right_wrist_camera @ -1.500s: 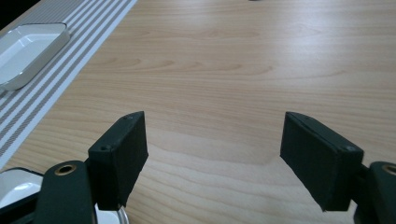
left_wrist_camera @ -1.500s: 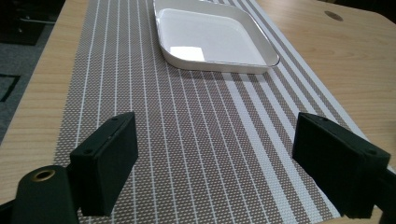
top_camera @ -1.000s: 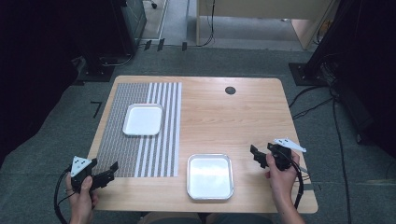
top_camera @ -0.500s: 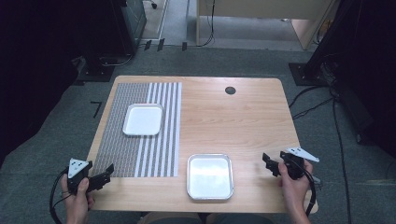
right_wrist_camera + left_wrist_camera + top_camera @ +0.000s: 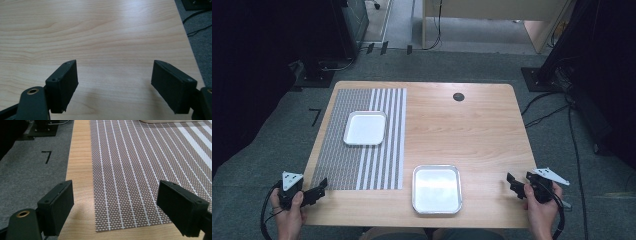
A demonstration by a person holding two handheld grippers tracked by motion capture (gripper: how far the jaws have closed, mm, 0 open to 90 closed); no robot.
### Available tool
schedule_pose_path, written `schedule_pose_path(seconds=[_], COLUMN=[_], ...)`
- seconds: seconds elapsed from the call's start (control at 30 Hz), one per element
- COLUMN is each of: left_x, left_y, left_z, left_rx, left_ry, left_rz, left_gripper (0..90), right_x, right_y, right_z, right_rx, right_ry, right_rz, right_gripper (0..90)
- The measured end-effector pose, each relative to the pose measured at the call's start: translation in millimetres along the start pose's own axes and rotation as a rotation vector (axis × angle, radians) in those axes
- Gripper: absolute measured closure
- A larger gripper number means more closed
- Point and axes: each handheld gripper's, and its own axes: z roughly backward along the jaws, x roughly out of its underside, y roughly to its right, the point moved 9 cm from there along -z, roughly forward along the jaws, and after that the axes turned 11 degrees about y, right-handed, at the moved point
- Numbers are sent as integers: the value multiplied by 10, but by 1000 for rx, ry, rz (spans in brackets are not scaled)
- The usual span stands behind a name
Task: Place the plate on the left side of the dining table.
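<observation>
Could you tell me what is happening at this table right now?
A person sits at the wooden table with a tool in each hand. The left tool is at the near left corner, its jaws open over the edge of the striped placemat. The right tool is near the right edge, jaws open above bare wood. Neither holds anything. A white tray rests on the placemat, and a metal tray sits on the wood at the near edge, both apparently empty.

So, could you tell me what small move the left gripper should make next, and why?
Probably ease the left gripper forward along the striped mat toward the white tray: its jaws are open and empty at the mat's near corner, and that tray lies ahead.
</observation>
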Motion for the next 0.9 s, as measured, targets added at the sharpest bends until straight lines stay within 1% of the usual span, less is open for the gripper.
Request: schedule_pose_path(seconds=[0.1,0.3,0.43,0.5,0.57,0.67,0.7,0.77,0.9], left_x=[16,34,55,63,73,94,99,102,102], left_y=[-3,-17,-6,-5,-2,16,22,28,19], left_z=[-8,-11,-21,-27,-32,-42,-45,-47,-49], left_rx=[0,1,10,16,20,24,25,23,23], left_ry=[-6,-11,-23,-27,-33,-47,-50,-52,-54], left_rz=[-1,2,-1,-1,0,-16,-21,-29,-17], left_gripper=[144,144,144,144,144,144,145,145,145], right_x=[33,79,135,140,149,174,179,180,183], right_y=[40,103,106,108,112,103,94,95,91], right_z=[32,89,86,88,86,79,79,79,75], right_rx=[10,23,23,28,40,72,79,77,74], right_ry=[-6,-15,-29,-24,-17,-35,-37,-37,-40], right_rz=[0,19,33,41,60,125,132,130,133], right_gripper=[218,217,202,203,201,193,190,186,169])
